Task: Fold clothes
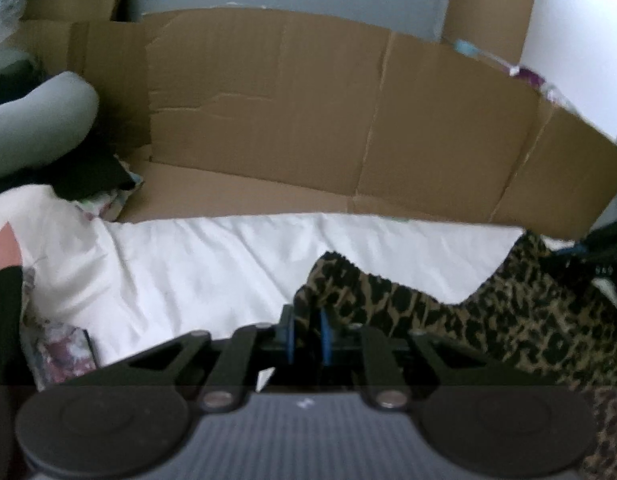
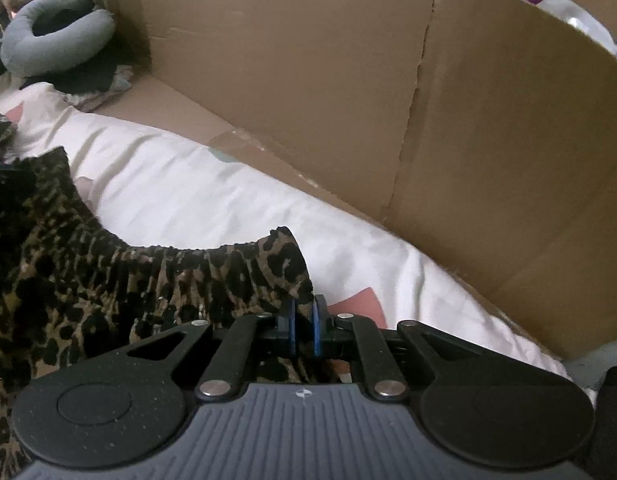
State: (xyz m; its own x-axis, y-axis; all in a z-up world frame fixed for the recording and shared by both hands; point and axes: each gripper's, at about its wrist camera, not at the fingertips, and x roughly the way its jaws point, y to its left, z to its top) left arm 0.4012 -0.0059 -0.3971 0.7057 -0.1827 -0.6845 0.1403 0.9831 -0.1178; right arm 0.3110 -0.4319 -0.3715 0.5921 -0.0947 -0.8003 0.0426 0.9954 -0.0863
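leopard-print garment [image 1: 520,320] lies spread over a white sheet [image 1: 196,272] on a bed, its gathered, dark-edged hem stretched between the two grippers. in the left wrist view the left gripper [image 1: 308,334] is closed narrow on a bunched corner of the cloth, the fabric pinched between its blue pads [image 1: 289,336], and the rest of the garment trails away to the right edge of the picture. in the right wrist view the right gripper [image 2: 303,330] is likewise clamped narrow on the other corner of the garment [image 2: 108,280], with a fold of printed cloth caught between the blue pads [image 2: 317,332] and the ruffled hem running off to the left. beyond the sheet [image 2: 196,192] a large flattened cardboard box [image 1: 308,120] stands upright like a wall along the far side of the bed. a grey ring-shaped cushion [image 2: 56,32] rests at the far left beside the cardboard [image 2: 468,140], on some dark cloth. a small pink patch [image 2: 358,302] shows on the sheet just beside the right gripper.
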